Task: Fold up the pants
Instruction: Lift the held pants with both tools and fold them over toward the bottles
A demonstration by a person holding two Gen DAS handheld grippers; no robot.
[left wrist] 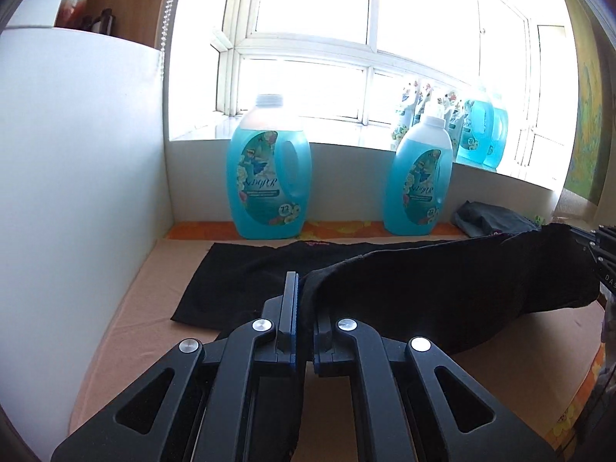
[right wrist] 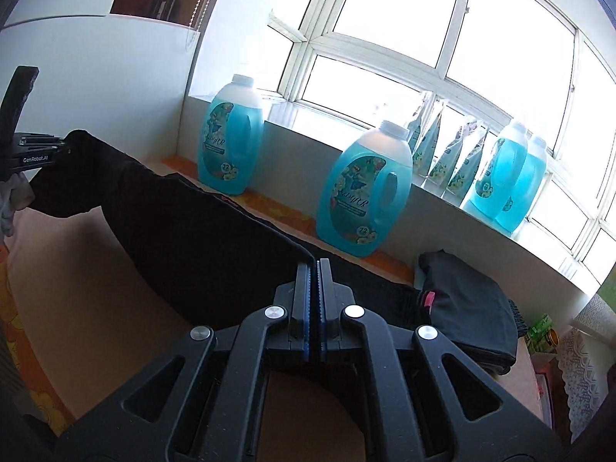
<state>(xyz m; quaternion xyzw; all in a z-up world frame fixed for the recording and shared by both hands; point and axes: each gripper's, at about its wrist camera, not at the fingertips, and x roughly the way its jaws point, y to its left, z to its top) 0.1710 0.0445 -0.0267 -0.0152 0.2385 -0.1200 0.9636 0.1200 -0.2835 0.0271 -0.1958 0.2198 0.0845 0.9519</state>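
Black pants (left wrist: pixel 423 288) lie partly flat on the tan table, with one end lifted off it. My left gripper (left wrist: pixel 304 292) is shut on an edge of the lifted cloth. The cloth stretches right to my right gripper (left wrist: pixel 600 246), seen at the right edge. In the right wrist view my right gripper (right wrist: pixel 316 269) is shut on the pants (right wrist: pixel 200 242). The cloth runs left from it to my left gripper (right wrist: pixel 57 146). The far part of the pants lies flat near the bottles.
Two blue detergent bottles (left wrist: pixel 269 177) (left wrist: pixel 421 181) stand at the table's back edge under the window. More bottles and pouches (right wrist: pixel 512 181) stand on the sill. A dark folded pile (right wrist: pixel 469 304) lies at the right. A white wall (left wrist: pixel 77 173) bounds the left.
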